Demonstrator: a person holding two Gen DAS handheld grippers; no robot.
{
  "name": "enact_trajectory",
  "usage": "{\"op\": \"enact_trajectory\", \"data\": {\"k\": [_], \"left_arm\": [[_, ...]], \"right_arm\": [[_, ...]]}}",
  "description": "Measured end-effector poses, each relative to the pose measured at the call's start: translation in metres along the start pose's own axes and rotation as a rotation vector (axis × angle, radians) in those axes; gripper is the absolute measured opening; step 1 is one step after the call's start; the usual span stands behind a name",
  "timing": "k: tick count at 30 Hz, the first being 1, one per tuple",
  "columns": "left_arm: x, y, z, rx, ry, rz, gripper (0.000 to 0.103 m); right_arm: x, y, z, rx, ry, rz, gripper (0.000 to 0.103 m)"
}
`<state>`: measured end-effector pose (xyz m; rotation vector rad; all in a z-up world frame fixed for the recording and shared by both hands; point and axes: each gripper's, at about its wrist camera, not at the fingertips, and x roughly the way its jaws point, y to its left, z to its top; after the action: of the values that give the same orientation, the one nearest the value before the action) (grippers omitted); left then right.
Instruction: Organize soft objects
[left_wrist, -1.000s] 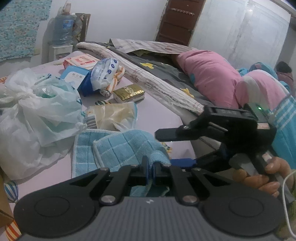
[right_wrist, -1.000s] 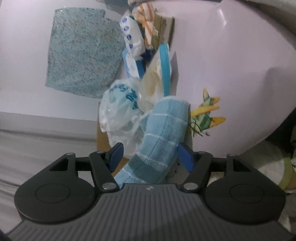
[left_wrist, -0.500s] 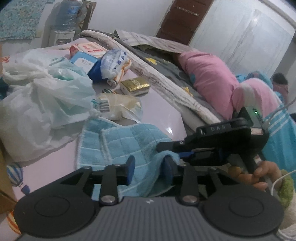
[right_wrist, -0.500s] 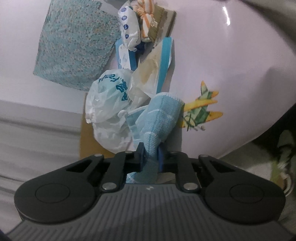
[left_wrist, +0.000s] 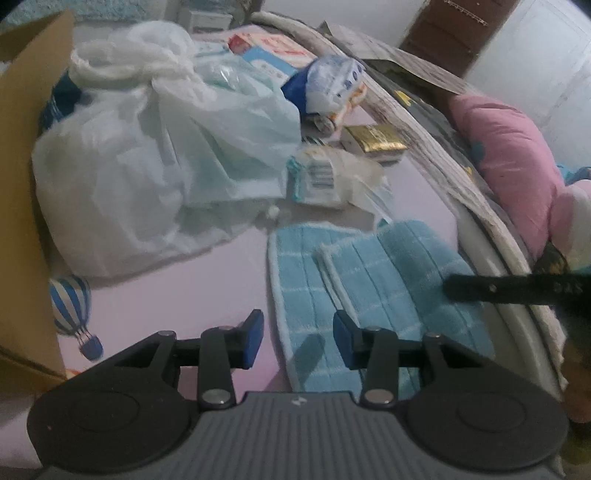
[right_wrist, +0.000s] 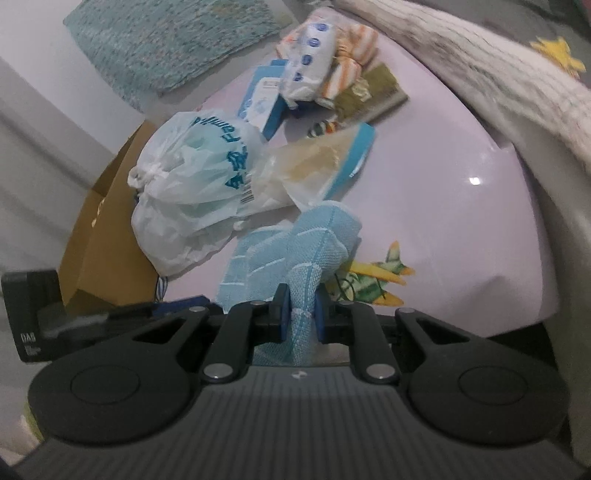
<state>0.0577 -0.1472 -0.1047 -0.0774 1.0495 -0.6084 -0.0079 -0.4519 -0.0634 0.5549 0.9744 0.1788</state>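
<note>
A light blue checked towel (left_wrist: 373, 291) lies partly folded on the pink table (left_wrist: 177, 295). My left gripper (left_wrist: 297, 338) is open and empty, just above the towel's near left edge. My right gripper (right_wrist: 300, 312) is shut on a corner of the same towel (right_wrist: 295, 251) and lifts it off the table. The right gripper's black finger shows at the right edge of the left wrist view (left_wrist: 517, 290).
A tied white plastic bag (left_wrist: 147, 162) lies left of the towel, against a cardboard box (left_wrist: 22, 184). Packets, a wipes pack (left_wrist: 328, 177) and a gold box (left_wrist: 373, 138) lie behind. Pink pillows (left_wrist: 509, 158) and bedding are to the right.
My left gripper let go of the towel, opened and drew back to the left. My right gripper closed on the towel's corner and is raising it.
</note>
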Motion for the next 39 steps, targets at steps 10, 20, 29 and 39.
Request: {"op": "enact_trajectory", "data": {"k": [10, 20, 29, 39], "left_arm": [[0.011, -0.022, 0.002, 0.088, 0.039, 0.003, 0.048], [0.010, -0.008, 0.006, -0.042, 0.056, -0.088, 0.006], [-0.001, -0.050, 0.009, 0.073, 0.010, -0.288, 0.006], [0.015, -0.079, 0.004, 0.202, 0.055, -0.259, 0.014]], "right_arm": [[0.004, -0.012, -0.008, 0.067, -0.004, 0.033, 0.013], [0.011, -0.031, -0.021, 0.192, -0.028, 0.129, 0.013], [0.023, -0.050, -0.030, 0.334, -0.038, 0.239, 0.015], [0.029, -0.072, -0.030, 0.483, -0.027, 0.370, 0.037]]}}
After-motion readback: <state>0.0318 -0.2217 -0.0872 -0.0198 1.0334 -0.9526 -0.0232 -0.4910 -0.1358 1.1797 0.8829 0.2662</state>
